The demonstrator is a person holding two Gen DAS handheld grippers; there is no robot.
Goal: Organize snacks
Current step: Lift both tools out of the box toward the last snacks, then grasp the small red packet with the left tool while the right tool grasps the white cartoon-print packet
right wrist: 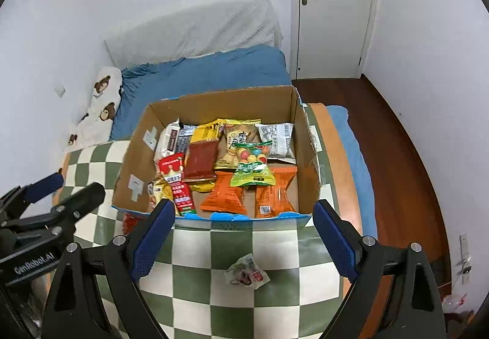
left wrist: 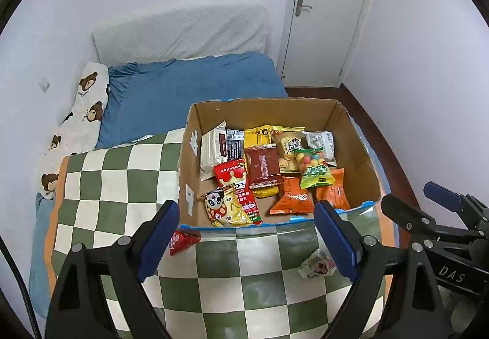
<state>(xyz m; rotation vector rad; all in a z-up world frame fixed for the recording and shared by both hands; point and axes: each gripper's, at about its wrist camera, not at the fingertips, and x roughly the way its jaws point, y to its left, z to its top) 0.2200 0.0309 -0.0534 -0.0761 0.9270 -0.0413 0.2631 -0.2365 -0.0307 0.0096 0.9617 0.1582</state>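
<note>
The small red foil snack packet (left wrist: 183, 242) lying on the green-and-white checked blanket (left wrist: 122, 186) is half covered by the left hand-held gripper (left wrist: 247, 235) finger in the left wrist view, and in the right wrist view only a red sliver of it (right wrist: 130, 221) shows. Inside the open brown cardboard box (left wrist: 360, 162), the yellow packet (left wrist: 266, 191) under the dark red pouch (left wrist: 262, 168) is mostly buried. Print on the crumpled white wrapper (right wrist: 247, 271) is too small to read.

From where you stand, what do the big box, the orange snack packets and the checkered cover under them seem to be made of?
The box looks like plain brown corrugated cardboard: matte walls, ragged cut rim. The orange snack packets seem to be thin plastic film, slightly glossy, with crimped ends. The checkered cover appears to be soft woven or quilted fabric, matte, draping in gentle folds; the exact fibre can't be told.
</note>
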